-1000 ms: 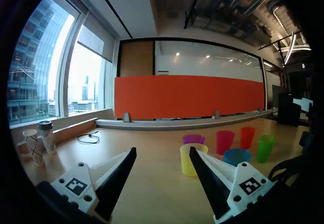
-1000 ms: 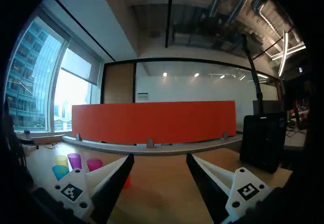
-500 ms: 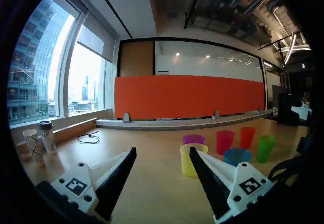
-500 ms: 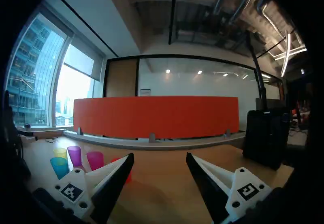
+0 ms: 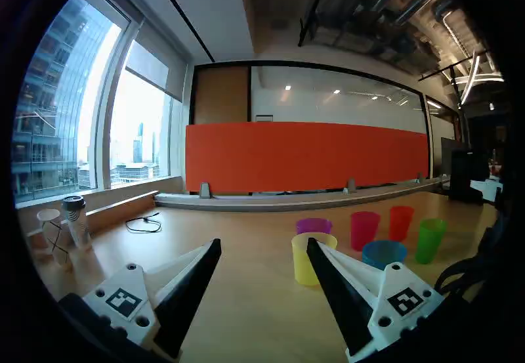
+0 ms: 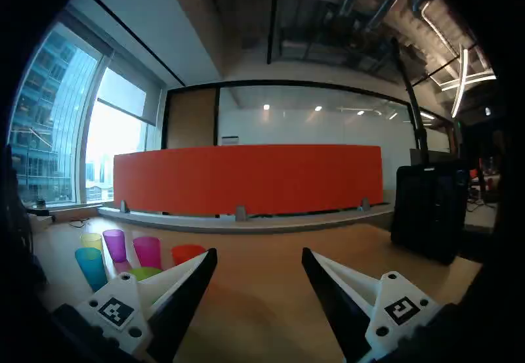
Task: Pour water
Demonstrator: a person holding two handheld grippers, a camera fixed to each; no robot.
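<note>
Several coloured plastic cups stand on the wooden table. In the left gripper view a yellow cup is nearest, just left of the right finger, with a purple cup, pink cup, red cup, green cup and blue cup around it. My left gripper is open and holds nothing. In the right gripper view the cups sit at the left: blue, yellow, purple, pink, red, green. My right gripper is open and holds nothing.
An orange divider panel runs along the table's far edge. A lidded paper cup and a small stand sit by the window at left, near a black cable. A black box stands at the right.
The right gripper's view has risen and tipped down, so the cups at its left show more fully and the green cup appears. The left gripper has held still.
</note>
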